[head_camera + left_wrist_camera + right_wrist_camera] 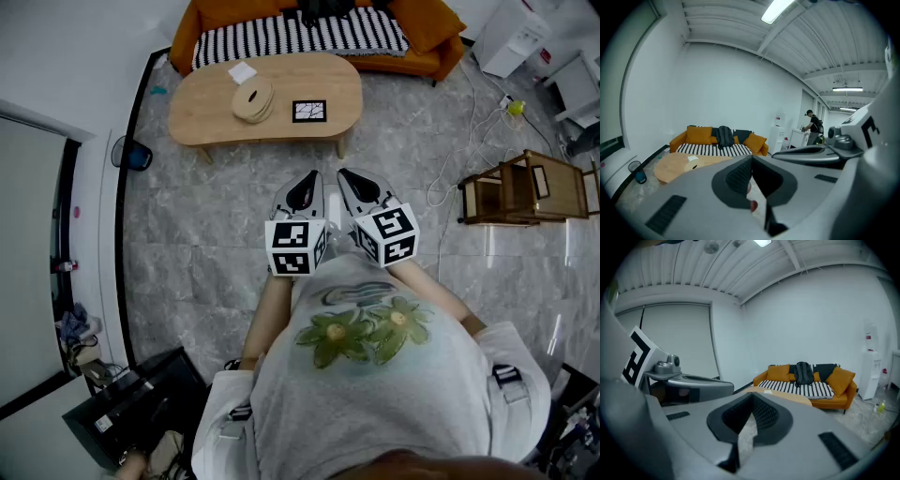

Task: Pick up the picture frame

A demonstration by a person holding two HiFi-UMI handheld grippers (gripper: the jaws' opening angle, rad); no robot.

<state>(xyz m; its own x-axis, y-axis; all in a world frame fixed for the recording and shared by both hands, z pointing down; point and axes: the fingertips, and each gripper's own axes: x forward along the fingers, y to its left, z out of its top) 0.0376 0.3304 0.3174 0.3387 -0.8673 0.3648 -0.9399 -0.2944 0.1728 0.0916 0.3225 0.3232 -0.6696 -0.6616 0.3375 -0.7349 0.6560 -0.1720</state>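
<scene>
Upper centre of the head view: oval pale-wood table [202, 112]; black-edged rectangular picture frame [309, 111] flat on it. Mid-frame: grey left gripper [307, 178], right gripper [349, 176], jaws pressed together, empty.

The oval coffee table [206, 112] is pale wood, smooth and matt — the floor [206, 234] polished grey stone-look tile with a sheen. The sofa [436, 28] wears orange cloth under a striped woven throw [300, 37]. The left gripper [752, 161] and right gripper [752, 399] show matt grey plastic — ribbed dark pads [766, 413].
</scene>
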